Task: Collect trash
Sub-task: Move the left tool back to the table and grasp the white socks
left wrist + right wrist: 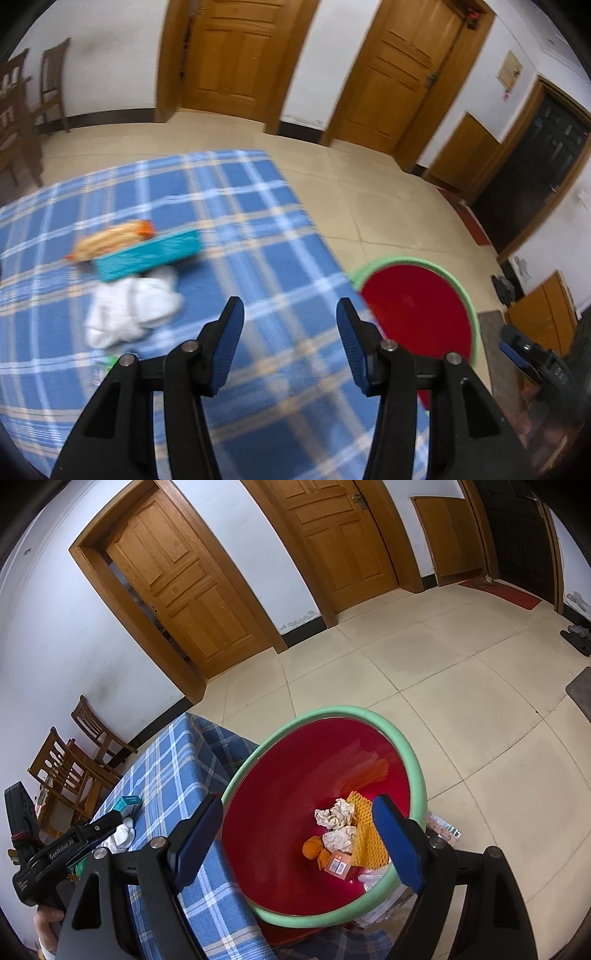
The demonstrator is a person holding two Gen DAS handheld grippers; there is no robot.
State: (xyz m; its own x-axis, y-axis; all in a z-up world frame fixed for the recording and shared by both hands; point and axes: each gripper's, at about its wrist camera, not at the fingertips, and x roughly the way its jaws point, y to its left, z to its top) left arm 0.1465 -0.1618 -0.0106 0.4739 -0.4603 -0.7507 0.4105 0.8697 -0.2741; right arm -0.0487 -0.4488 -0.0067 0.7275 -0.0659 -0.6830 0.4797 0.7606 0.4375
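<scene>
On our table [258,229] the teal box [147,254] lies lengthwise left-right, touching a blurry wrapper [110,238] and tissue [129,314]. Both tools, left [290,317] and right [297,814], hang released; bin [406,738] half hidden.

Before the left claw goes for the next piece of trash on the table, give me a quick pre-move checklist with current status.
1. Left claw open and empty: ok.
2. Right claw open and empty, over the red bin with the green rim: ok.
3. Trash left on the blue plaid tablecloth: white crumpled cloth, teal box, orange wrapped packet: ok.
4. Path from left claw to white crumpled cloth clear: ok.
5. Teal box resting on the cloth or only beside it: cannot tell, picture blurred.
6. Bin has room; crumpled paper and orange mesh only at the bottom: ok.
</scene>
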